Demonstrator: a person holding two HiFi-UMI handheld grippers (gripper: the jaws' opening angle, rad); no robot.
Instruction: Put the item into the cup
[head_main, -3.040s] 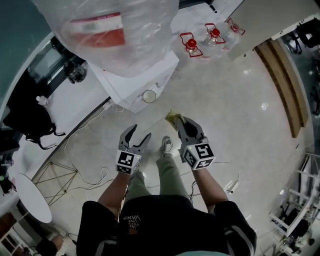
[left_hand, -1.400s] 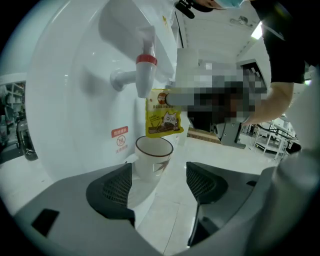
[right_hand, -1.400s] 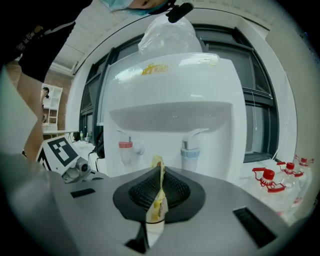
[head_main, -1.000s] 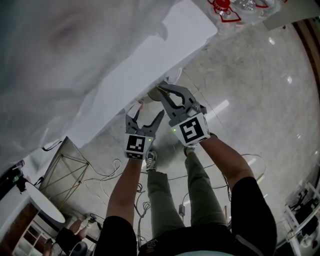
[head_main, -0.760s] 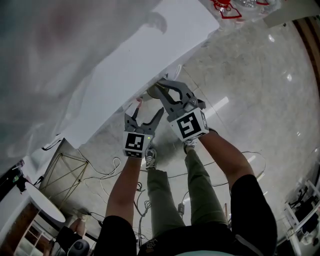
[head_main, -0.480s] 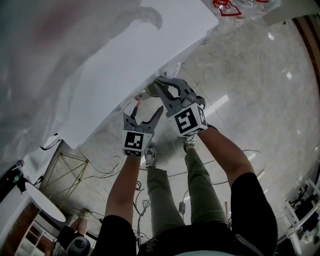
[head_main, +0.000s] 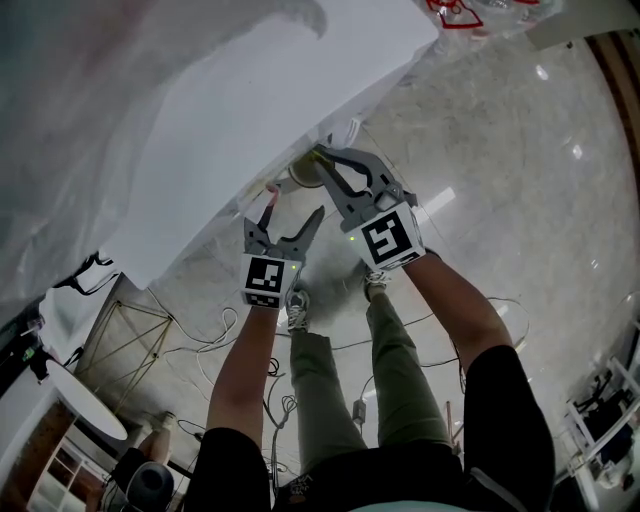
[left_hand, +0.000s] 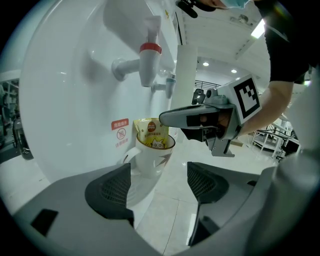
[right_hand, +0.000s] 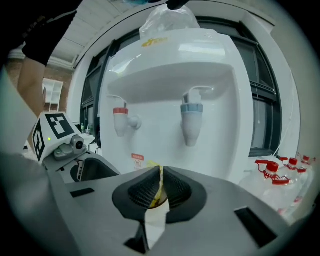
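Note:
A white cup (left_hand: 150, 159) stands on the drip ledge of a white water dispenser (left_hand: 70, 75). A yellow snack packet (left_hand: 151, 134) stands upright inside the cup, its top above the rim. My right gripper (left_hand: 167, 119) hovers over the cup and is shut on the packet's top edge; in the right gripper view a thin yellow strip of packet (right_hand: 159, 186) shows between the pads. In the head view the right gripper (head_main: 322, 158) reaches over the cup (head_main: 303, 176), which it partly hides. My left gripper (head_main: 293, 215) is open, holds nothing, and sits just short of the cup.
A red tap (left_hand: 149, 62) and a blue tap (right_hand: 191, 120) jut out above the cup. Water jugs with red handles (right_hand: 275, 172) stand to the right of the dispenser. Cables (head_main: 230, 330) lie on the shiny floor by the person's feet.
Since three seconds ago the person has stepped up to the dispenser and the right gripper has brought the packet over the cup. Over the last second both grippers only shifted slightly.

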